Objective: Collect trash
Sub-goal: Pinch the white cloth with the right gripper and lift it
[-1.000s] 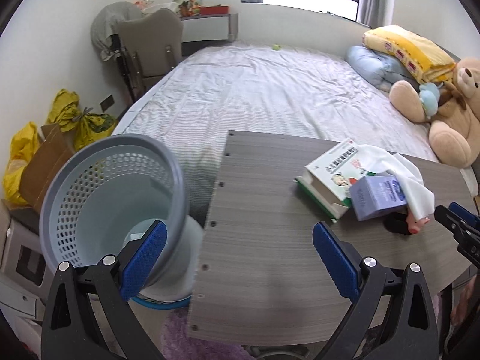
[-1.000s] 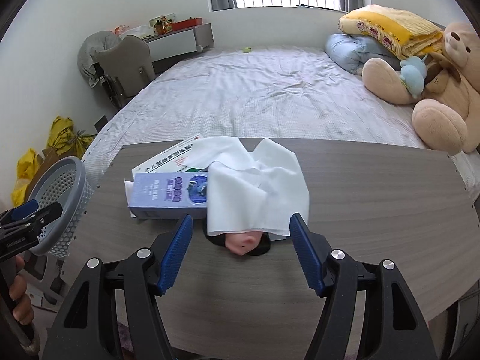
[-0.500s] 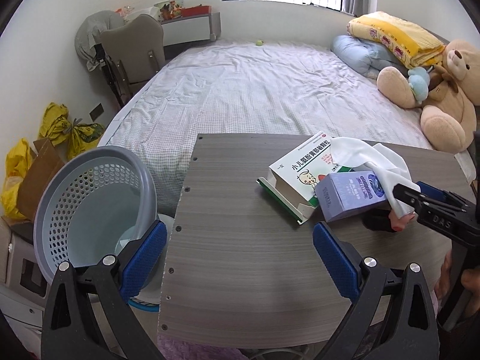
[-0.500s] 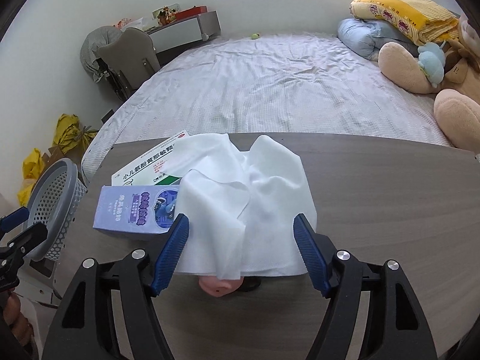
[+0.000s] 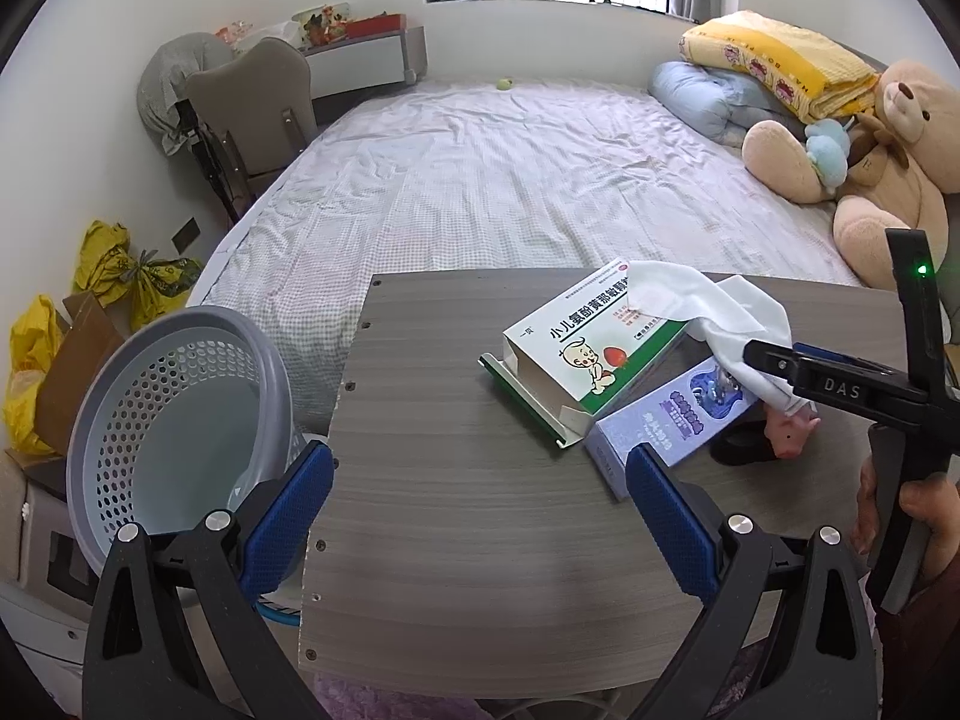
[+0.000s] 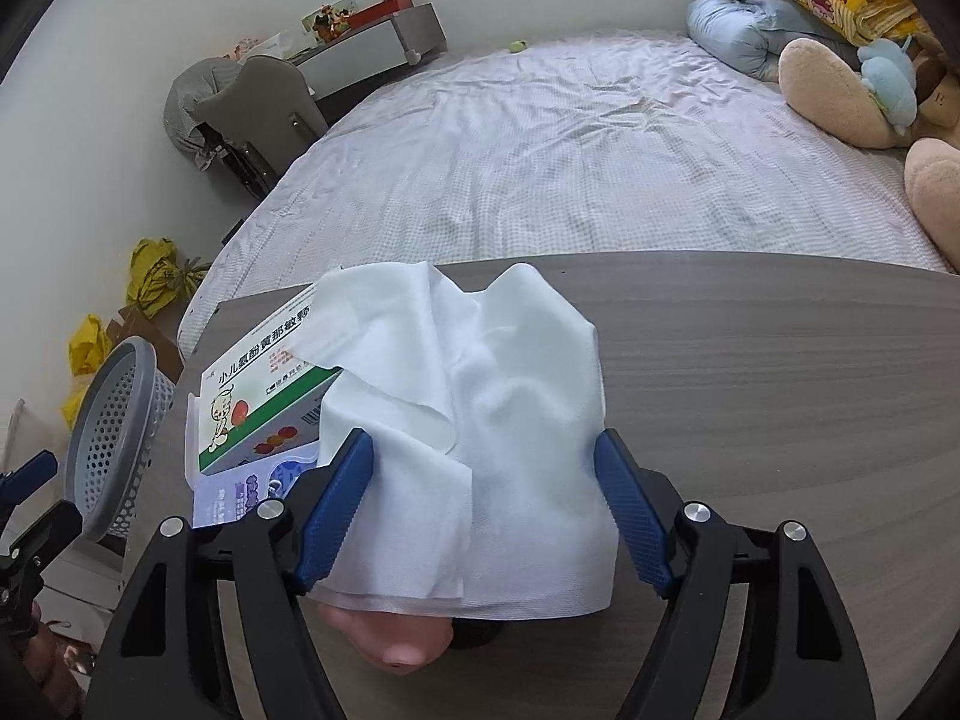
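Note:
A white cloth [image 6: 480,420] lies crumpled on the grey wooden table [image 6: 750,372], draped over a small pink toy [image 6: 396,642] and part of a white-and-green medicine box [image 6: 264,396]. A lavender box [image 5: 666,426] lies against the medicine box [image 5: 588,348]. My right gripper [image 6: 483,504] is open, its fingers on either side of the cloth [image 5: 714,312]. My left gripper [image 5: 480,510] is open and empty over the table's near left part. A grey perforated trash basket [image 5: 180,420] stands left of the table.
A bed [image 5: 510,180] with a teddy bear [image 5: 870,180] and pillows lies behind the table. Yellow bags [image 5: 120,276] and cardboard sit by the left wall. A grey chair [image 5: 252,102] stands at the far left.
My right gripper has moved forward so its fingers now straddle the cloth. My left gripper has shifted right, away from the basket, over the table.

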Action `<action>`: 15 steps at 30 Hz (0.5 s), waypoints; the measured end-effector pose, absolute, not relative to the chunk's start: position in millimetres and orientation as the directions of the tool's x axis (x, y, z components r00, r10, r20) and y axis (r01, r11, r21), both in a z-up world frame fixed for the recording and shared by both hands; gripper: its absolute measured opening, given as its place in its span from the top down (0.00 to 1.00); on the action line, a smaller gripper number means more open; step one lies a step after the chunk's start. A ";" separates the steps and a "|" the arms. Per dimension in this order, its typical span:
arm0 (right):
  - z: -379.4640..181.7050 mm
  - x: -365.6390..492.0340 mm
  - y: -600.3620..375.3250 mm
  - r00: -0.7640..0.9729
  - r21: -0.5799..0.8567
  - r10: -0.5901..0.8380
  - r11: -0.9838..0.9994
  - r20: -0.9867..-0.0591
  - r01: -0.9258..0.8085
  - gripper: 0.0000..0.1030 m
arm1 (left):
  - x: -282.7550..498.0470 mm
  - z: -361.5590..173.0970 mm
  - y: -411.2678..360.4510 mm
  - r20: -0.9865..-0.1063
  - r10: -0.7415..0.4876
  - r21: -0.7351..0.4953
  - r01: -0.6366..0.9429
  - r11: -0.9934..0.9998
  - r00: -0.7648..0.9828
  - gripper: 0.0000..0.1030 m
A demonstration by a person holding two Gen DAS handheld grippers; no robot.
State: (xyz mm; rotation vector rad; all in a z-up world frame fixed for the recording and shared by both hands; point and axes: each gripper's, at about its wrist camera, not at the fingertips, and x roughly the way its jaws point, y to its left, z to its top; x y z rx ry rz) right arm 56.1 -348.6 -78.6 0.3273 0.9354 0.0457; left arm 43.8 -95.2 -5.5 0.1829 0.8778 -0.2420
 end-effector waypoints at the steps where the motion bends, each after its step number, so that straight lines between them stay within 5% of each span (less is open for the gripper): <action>1: -79.2 57.1 -346.6 0.594 0.309 0.202 0.947 -0.779 0.083 0.37 | 44.0 -5.3 -95.3 -0.778 -0.134 0.059 0.284 0.957 0.614 0.07; 9: -71.1 57.3 -331.4 0.594 0.330 0.260 0.944 -0.761 0.010 0.77 | 41.0 -9.4 -103.5 -0.785 -0.151 0.051 0.305 0.951 0.600 0.07; 11: -68.1 54.3 -331.1 0.601 0.353 0.281 0.936 -0.748 0.002 0.96 | 40.3 -11.3 -106.8 -0.787 -0.161 0.046 0.317 0.947 0.595 0.07; 15: -60.7 43.3 -334.0 0.627 0.360 0.273 0.933 -0.730 0.013 0.96 | 40.2 -17.3 -112.1 -0.794 -0.183 0.030 0.339 0.940 0.579 0.07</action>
